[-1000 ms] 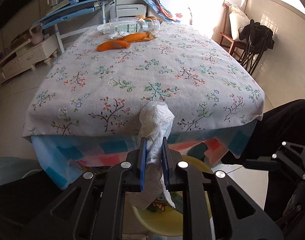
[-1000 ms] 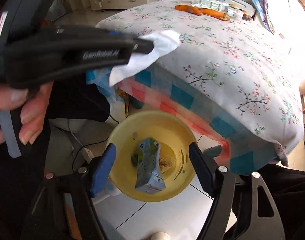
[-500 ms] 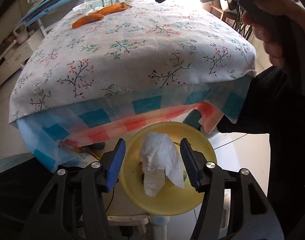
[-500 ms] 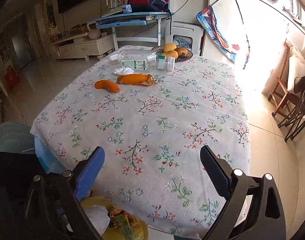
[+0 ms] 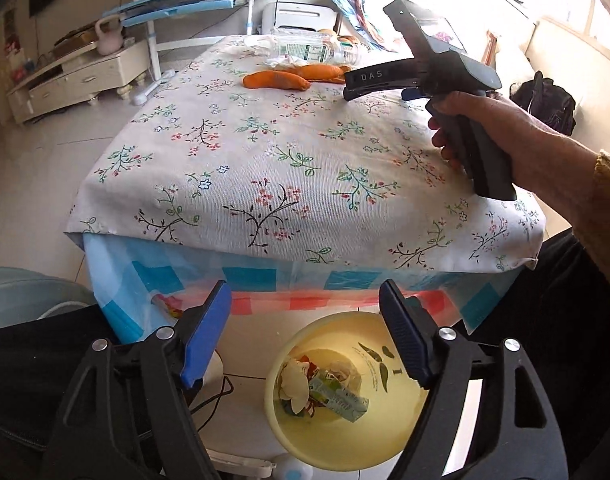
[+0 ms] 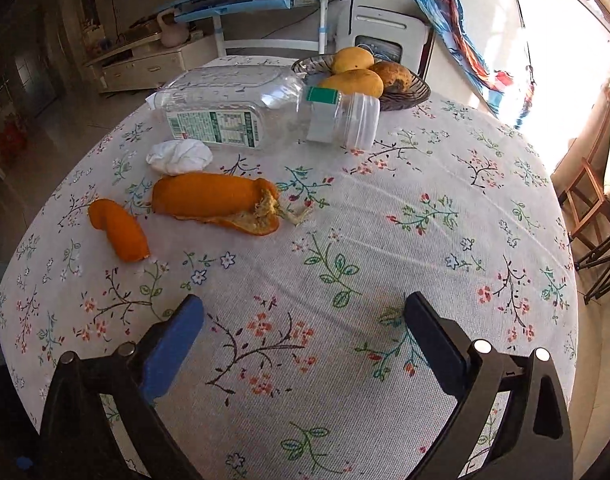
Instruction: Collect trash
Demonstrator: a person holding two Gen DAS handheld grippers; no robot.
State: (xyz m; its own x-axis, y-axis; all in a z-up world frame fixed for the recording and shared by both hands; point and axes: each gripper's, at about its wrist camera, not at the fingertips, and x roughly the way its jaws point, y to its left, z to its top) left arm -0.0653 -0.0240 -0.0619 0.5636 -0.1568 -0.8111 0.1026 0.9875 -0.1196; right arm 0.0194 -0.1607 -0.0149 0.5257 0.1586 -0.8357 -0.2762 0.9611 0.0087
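1. Left gripper (image 5: 305, 332): jaws spread, empty, above round yellow plastic bin (image 5: 389, 436) on the floor; crumpled tissue and a carton lie inside.
2. Right gripper (image 6: 305, 332): jaws spread, empty, over the woven floral tablecloth (image 6: 385, 240); "DAS" printed on its side.
3. Far on the table: curled orange peels (image 6: 217, 200), wadded tissue (image 6: 179, 156), clear ribbed bottle (image 6: 241, 114) on its side with a printed label, unreadable.

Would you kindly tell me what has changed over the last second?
The left gripper let go of the crumpled white tissue into the round yellow bin and now hangs open. The right gripper moved over the table. The orange peels and clear plastic bottle stayed put.
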